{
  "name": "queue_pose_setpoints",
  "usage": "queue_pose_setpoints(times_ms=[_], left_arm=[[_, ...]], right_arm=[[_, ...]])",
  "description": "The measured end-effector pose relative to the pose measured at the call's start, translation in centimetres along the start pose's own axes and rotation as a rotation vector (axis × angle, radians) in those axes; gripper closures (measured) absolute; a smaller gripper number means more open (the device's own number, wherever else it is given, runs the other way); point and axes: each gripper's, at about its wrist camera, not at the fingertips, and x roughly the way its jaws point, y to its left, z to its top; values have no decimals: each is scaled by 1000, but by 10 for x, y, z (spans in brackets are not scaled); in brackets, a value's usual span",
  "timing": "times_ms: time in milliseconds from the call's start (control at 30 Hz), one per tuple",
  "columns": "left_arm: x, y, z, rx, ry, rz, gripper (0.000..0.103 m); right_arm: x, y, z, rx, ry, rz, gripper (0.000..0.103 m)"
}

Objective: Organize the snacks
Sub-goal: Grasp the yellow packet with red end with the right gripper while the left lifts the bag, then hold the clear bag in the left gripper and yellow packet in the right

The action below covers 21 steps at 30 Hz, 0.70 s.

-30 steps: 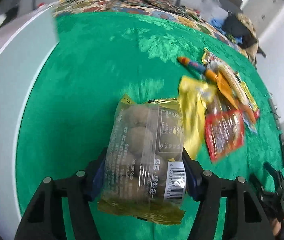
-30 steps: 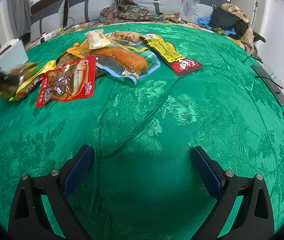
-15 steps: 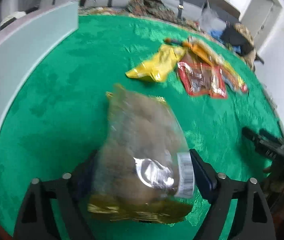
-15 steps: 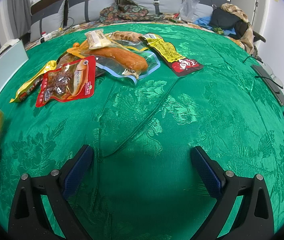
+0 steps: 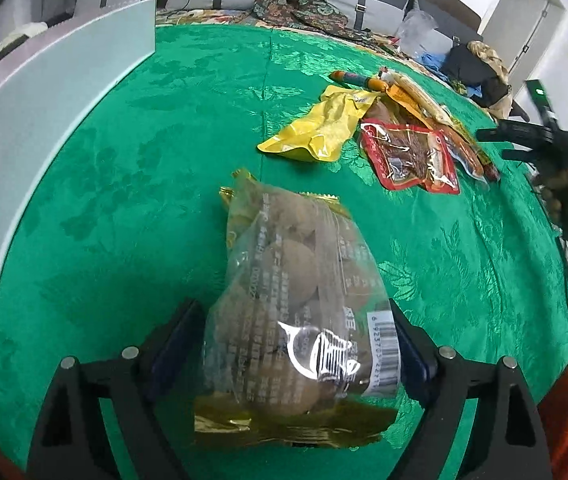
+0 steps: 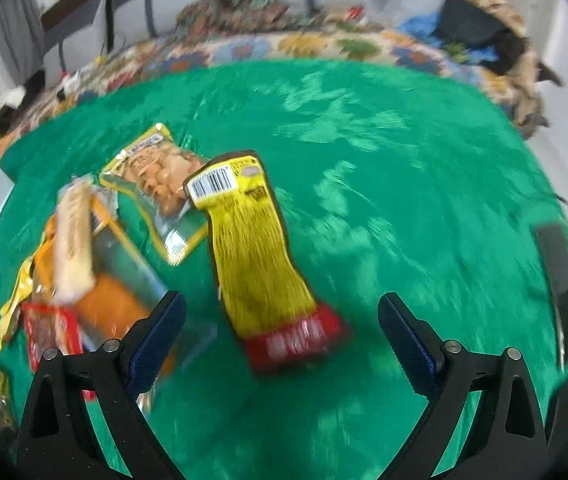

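A clear and gold bag of brown balls (image 5: 296, 300) lies on the green cloth (image 5: 163, 168), between the fingers of my left gripper (image 5: 292, 312). Those fingers stand wide, with a gap at the left pad, so the bag is not squeezed. My right gripper (image 6: 281, 300) hovers over the snack pile with its jaws closing. A yellow packet with a red end (image 6: 259, 256) lies between them, untouched. Left of it lie a peanut packet (image 6: 155, 184), an orange sausage pack (image 6: 107, 300) and a red packet (image 6: 51, 332). The right wrist view is blurred.
A pale grey box wall (image 5: 43, 120) runs along the left edge of the cloth. A yellow pouch (image 5: 316, 128) and the red packet (image 5: 408, 156) lie ahead of the bag. Dark flat devices (image 6: 560, 272) sit at the cloth's right edge. Clothes (image 5: 480, 68) are piled behind.
My left gripper carried the bag across the cloth, spread its fingers, and the bag now rests on the cloth. My right gripper swung forward to the snack pile, over the yellow packet.
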Motion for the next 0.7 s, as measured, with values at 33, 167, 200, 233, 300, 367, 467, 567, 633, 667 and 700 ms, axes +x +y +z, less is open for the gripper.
queue_pose_setpoints(times_ms=[33,167,200,233,300,367,467,567,633,667,700], left_arm=[[1,-1,1,8,4,2,16],[6,-12,3,78,5,14,22],[6,-14,4,95,-4,19,31],[7,-15,5,104,-11,24,33],[7,-12,7,93,-23,15,35],[7,-10,8,71,-30,0,36],[4,-10,4,46,-31,-43,37],[3,-18,-4,39,-40,-62,37],[3,-27,-6,44,-45,-66,37],[5,-35,-7,52,-46,-66,37],[7,-42,-6,58,-48,-63,37]], right_arm=[[8,2,7,-17,27,12,7],[32,23,12,-132,112,-8,10],[36,27,10,-150,135,-6,36],[34,26,7,-152,133,-10,45],[30,23,4,-117,141,-10,57],[27,21,-3,-109,155,-17,59],[10,16,-25,-36,170,58,61],[-18,14,-55,42,157,138,66],[-35,19,-80,95,149,184,66],[-43,27,-100,110,149,204,66],[-48,39,-119,112,149,208,66]])
